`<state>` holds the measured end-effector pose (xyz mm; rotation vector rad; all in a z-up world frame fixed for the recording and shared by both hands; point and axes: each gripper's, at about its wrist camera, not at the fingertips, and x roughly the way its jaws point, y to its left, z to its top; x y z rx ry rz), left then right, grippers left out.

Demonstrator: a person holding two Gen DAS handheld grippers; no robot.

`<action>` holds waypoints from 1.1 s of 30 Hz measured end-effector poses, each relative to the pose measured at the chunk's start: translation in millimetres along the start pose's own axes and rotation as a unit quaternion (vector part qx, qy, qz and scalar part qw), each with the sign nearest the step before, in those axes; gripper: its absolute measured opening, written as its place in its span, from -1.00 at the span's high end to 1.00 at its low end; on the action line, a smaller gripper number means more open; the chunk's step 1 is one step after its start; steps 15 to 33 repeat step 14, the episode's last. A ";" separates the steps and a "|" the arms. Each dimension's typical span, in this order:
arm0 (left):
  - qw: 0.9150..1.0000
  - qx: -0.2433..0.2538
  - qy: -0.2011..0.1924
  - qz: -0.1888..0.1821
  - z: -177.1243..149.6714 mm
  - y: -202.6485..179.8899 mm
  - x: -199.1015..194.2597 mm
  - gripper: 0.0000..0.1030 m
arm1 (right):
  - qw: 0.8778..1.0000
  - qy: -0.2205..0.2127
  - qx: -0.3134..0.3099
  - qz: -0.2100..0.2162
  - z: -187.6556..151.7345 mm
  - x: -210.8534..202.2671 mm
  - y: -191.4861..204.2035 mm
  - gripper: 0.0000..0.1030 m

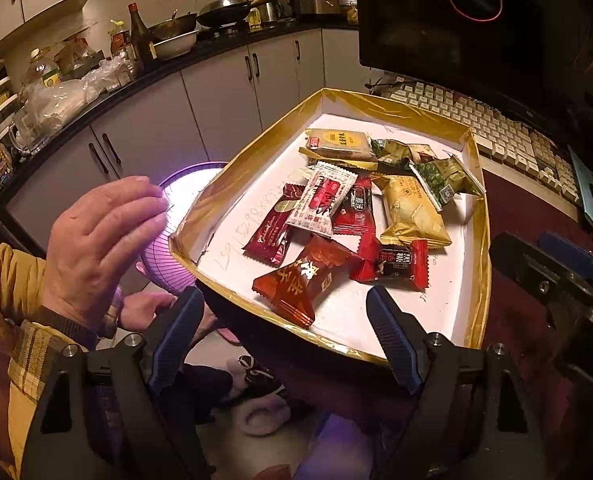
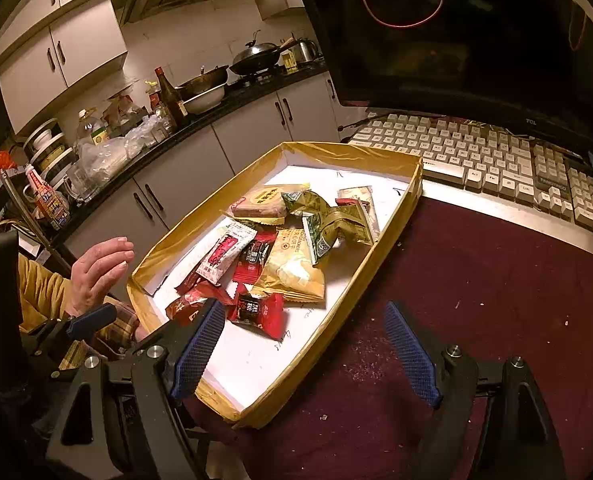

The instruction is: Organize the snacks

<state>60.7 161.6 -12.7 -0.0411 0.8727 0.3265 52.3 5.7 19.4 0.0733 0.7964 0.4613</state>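
Snacks [image 1: 348, 216] piled loose in gold-rimmed tray [image 1: 476, 240] on maroon table [image 2: 476, 280], keyboard [image 2: 476, 152] beyond. Left gripper [image 1: 284, 332] fingers spread, empty, at near rim, likely lining up on red packet [image 1: 302, 280]. Right gripper [image 2: 304, 352] likewise spread, straddling the tray's right wall.

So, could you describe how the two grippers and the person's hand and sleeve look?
The left gripper and right gripper look alike: black angular frames with silver bolts, and two fingers each faced with blue ribbed pads. No cables on them are visible. The bare hand comes out of a mustard-yellow sleeve with a plaid cuff and a dark knitted wristband.
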 end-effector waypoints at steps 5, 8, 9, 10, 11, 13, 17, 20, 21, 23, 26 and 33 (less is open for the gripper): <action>1.000 -0.007 0.000 -0.009 0.1 2.8 -0.5 -0.63 | 1.000 0.000 -0.005 0.003 1.8 0.4 1.8 -0.62; 1.000 0.000 0.000 -0.008 0.1 0.0 0.2 -0.63 | 1.000 -0.001 -0.007 0.003 2.5 0.6 2.8 -0.62; 1.000 0.001 0.001 -0.009 0.2 -0.1 0.6 -0.63 | 1.000 -0.001 -0.007 0.003 2.6 0.3 2.8 -0.62; 1.000 0.003 0.001 -0.009 0.1 -0.5 1.0 -0.63 | 1.000 -0.001 -0.007 0.003 2.2 0.2 3.5 -0.62; 1.000 0.005 -0.001 -0.008 -0.3 -1.1 0.9 -0.63 | 1.000 -0.001 -0.007 0.003 2.4 0.2 3.0 -0.62; 1.000 0.004 -0.004 -0.010 -1.2 -0.4 -0.4 -0.63 | 1.000 0.000 -0.005 0.003 2.0 0.0 3.2 -0.62; 1.000 0.001 -0.004 -0.013 -1.8 0.8 -0.8 -0.63 | 1.000 0.001 -0.006 0.005 2.6 -0.5 2.8 -0.62; 1.000 0.001 -0.004 -0.013 -1.8 0.8 -0.8 -0.63 | 1.000 0.001 -0.006 0.005 2.6 -0.5 2.8 -0.62; 1.000 0.001 -0.004 -0.013 -1.8 0.8 -0.8 -0.63 | 1.000 0.001 -0.006 0.005 2.6 -0.5 2.8 -0.62; 1.000 0.001 -0.004 -0.013 -1.8 0.8 -0.8 -0.63 | 1.000 0.001 -0.006 0.005 2.6 -0.5 2.8 -0.62; 1.000 0.001 -0.004 -0.013 -1.8 0.8 -0.8 -0.63 | 1.000 0.001 -0.006 0.005 2.6 -0.5 2.8 -0.62; 1.000 0.001 -0.004 -0.013 -1.8 0.8 -0.8 -0.63 | 1.000 0.001 -0.006 0.005 2.6 -0.5 2.8 -0.62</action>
